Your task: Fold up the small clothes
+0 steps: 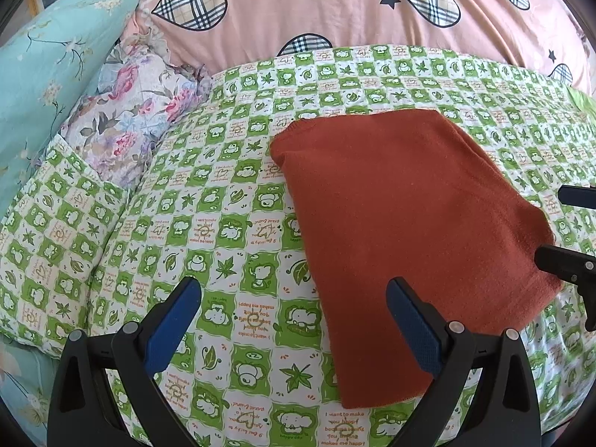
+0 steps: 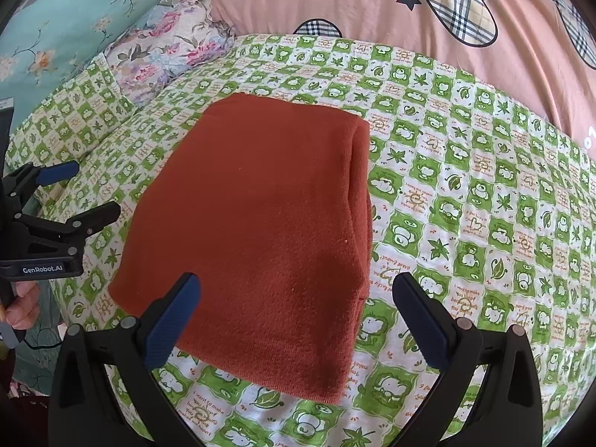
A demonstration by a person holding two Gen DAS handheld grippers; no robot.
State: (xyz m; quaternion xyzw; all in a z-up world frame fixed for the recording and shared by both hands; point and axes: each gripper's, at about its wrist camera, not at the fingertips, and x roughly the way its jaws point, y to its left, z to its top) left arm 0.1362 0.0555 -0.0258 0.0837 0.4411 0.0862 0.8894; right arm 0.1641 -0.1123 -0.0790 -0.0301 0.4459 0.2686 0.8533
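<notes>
A rust-red knitted garment [image 1: 406, 231] lies folded into a flat rectangle on the green-and-white checked sheet [image 1: 208, 231]. It also shows in the right wrist view [image 2: 257, 231], with stacked layers along its right edge. My left gripper [image 1: 294, 298] is open and empty, above the sheet at the garment's left edge. My right gripper [image 2: 298, 294] is open and empty, hovering over the garment's near edge. In the left wrist view the right gripper [image 1: 555, 223] shows at the right edge. In the right wrist view the left gripper [image 2: 85, 193] shows at the left.
A pink quilt with plaid hearts [image 1: 316, 11] is piled at the back. A floral cushion [image 1: 130, 119] and a teal floral pillow [image 1: 48, 56] lie at the back left. A checked pillow [image 1: 56, 249] lies at the left.
</notes>
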